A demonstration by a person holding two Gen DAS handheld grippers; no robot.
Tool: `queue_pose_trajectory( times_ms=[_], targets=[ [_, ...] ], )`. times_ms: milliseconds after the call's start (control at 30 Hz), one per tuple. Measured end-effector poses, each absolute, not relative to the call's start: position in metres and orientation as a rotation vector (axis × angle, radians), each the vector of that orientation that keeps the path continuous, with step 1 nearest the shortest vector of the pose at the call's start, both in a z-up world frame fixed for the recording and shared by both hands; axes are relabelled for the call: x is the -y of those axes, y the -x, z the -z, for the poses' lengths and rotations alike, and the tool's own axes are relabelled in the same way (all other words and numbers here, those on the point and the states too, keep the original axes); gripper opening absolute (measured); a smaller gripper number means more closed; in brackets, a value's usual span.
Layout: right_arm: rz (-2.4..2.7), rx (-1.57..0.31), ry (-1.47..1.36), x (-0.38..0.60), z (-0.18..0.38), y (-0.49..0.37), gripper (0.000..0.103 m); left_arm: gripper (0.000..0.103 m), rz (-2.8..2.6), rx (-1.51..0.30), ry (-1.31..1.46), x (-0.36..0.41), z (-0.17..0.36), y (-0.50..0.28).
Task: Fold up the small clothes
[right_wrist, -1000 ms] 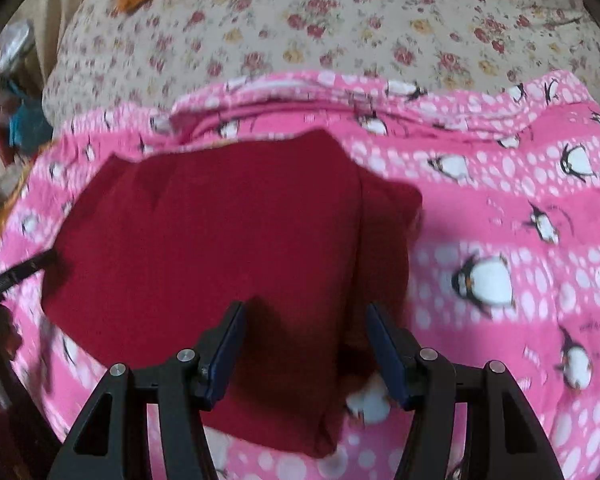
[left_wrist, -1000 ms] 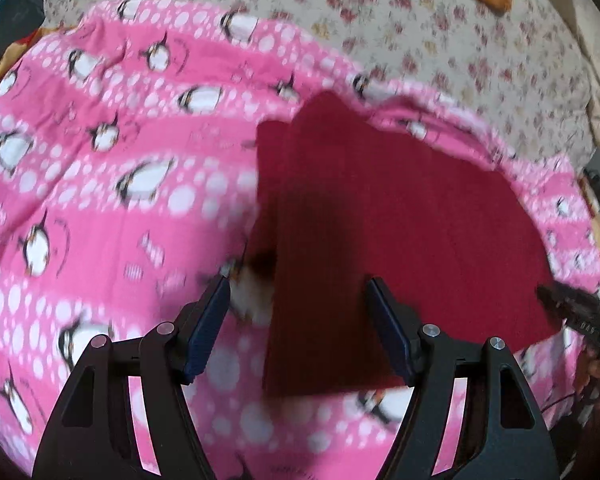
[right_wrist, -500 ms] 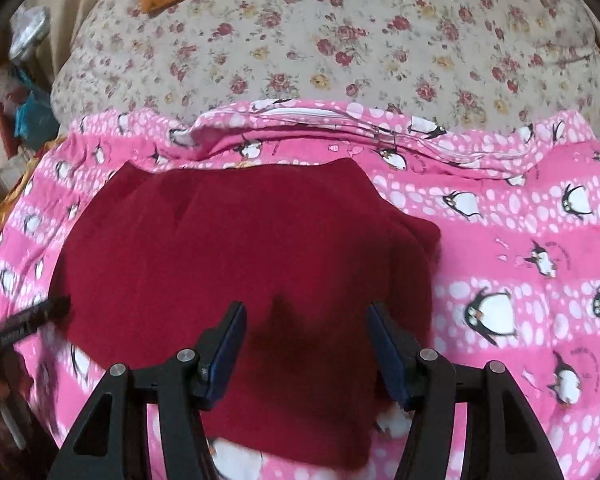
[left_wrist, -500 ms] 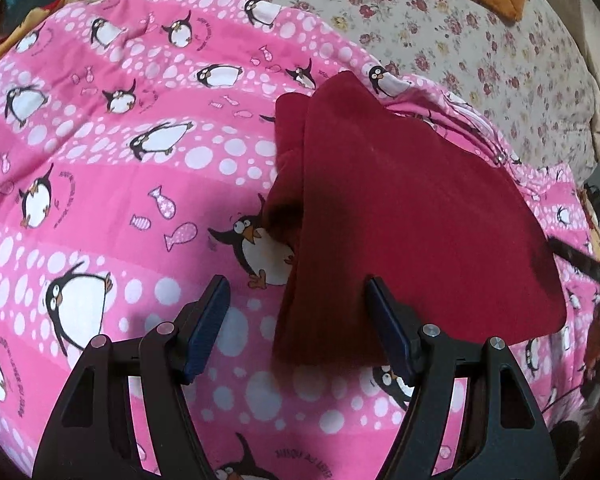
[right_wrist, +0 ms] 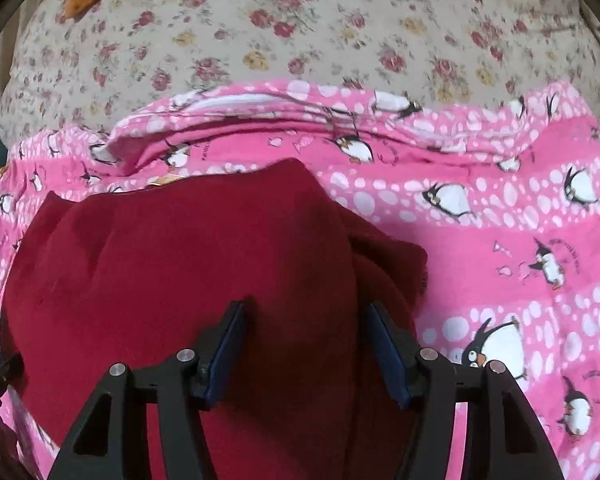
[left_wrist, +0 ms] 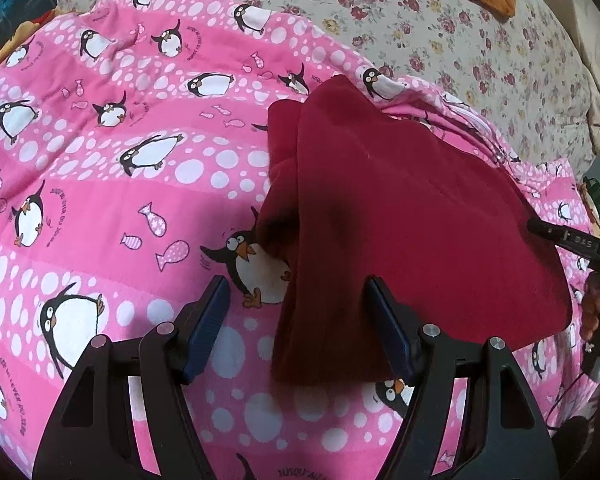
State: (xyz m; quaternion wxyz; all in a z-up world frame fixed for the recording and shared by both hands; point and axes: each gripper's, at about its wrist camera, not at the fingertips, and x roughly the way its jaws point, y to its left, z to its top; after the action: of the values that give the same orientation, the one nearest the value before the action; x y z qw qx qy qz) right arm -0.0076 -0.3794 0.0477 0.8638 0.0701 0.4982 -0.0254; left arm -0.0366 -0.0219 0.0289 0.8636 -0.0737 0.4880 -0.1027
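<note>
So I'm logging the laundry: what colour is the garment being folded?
Plain dark red garment, no print; clearest in the left wrist view.

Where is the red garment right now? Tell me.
The red garment lies on the pink penguin blanket, right of centre in the left wrist view, with the floral bedsheet beyond it.

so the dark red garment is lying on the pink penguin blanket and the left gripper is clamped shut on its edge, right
Not quite. The dark red garment does lie on the pink penguin blanket, but the left gripper is open, not clamped on it. The left wrist view shows its jaws spread wide, with the garment's near edge and bare blanket between them.
</note>
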Motion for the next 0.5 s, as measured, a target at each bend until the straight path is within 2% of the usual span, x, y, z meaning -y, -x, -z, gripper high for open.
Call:
queue_pose_trajectory(
  times_ms=[500],
  targets=[
    [-0.267, -0.995, -0.04, 0.23, -0.079, -0.016, 0.06, 0.072, 0.245, -1.017, 0.189, 0.018, -0.025, 0.032]
  ],
)
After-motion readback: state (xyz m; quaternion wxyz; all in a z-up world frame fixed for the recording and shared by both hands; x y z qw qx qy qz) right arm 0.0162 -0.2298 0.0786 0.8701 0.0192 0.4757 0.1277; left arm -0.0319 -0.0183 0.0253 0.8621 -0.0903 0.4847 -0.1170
